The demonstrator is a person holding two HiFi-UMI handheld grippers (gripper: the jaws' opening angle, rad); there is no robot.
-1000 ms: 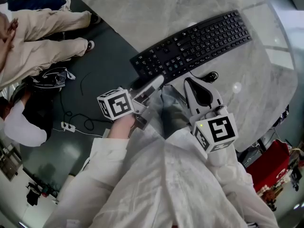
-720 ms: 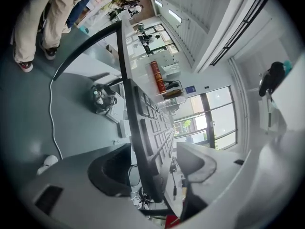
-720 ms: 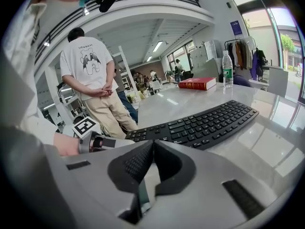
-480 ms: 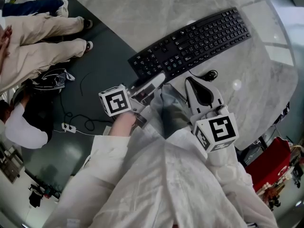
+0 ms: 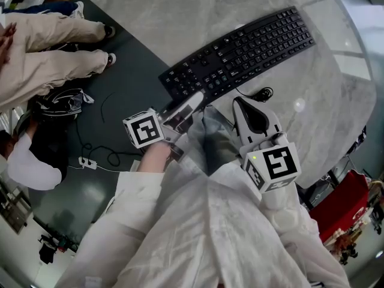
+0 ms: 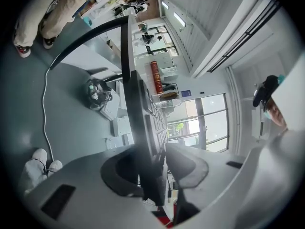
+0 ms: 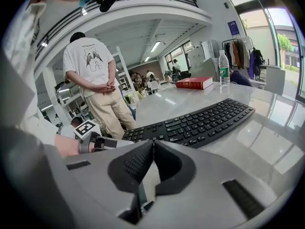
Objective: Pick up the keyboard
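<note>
Left gripper (image 5: 191,102): jaws had just been closing and gripped the left end of the long black plastic keyboard (image 5: 243,51), edge-on btwn them, on the grey marble tabletop (image 5: 198,11). Right gripper (image 5: 242,107): jaws clenched, empty, keyboard just beyond.

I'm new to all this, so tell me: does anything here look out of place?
Only the keyboard: it lies askew, its left end poking past the table edge, over the floor. The left gripper's fingers have just been closing on that end.
</note>
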